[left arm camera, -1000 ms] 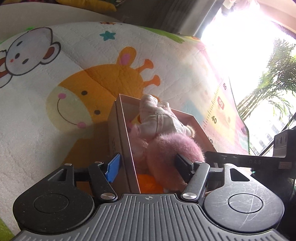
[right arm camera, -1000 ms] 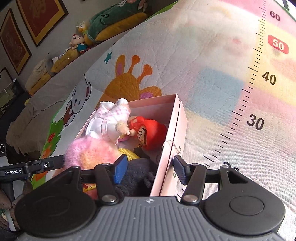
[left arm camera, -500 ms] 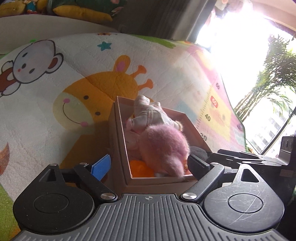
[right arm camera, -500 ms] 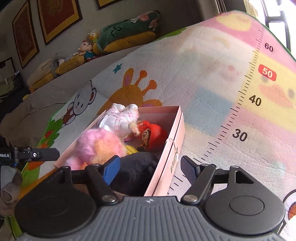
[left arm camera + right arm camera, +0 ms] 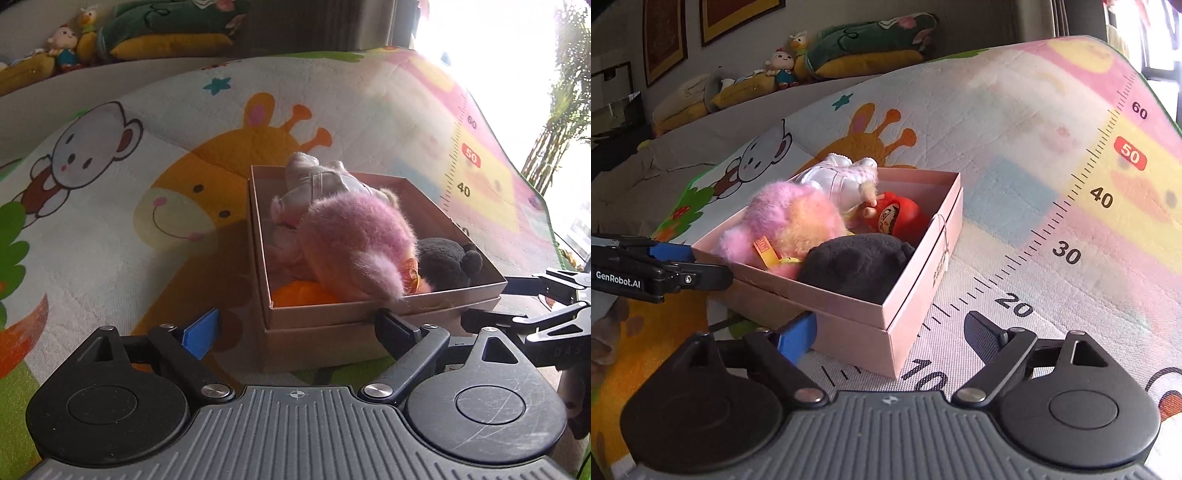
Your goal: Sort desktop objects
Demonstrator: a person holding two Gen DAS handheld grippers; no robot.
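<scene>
Pale pink cardboard box, packed with a fluffy pink plush toy, black plush and red doll, sits on the cartoon-print play mat. Left tool wide open, empty; right tool still opening, nothing between its jaws. Both gripped the box walls a second ago and have since backed off. Risk: the overhanging pink plush could tumble out if the box is nudged.
</scene>
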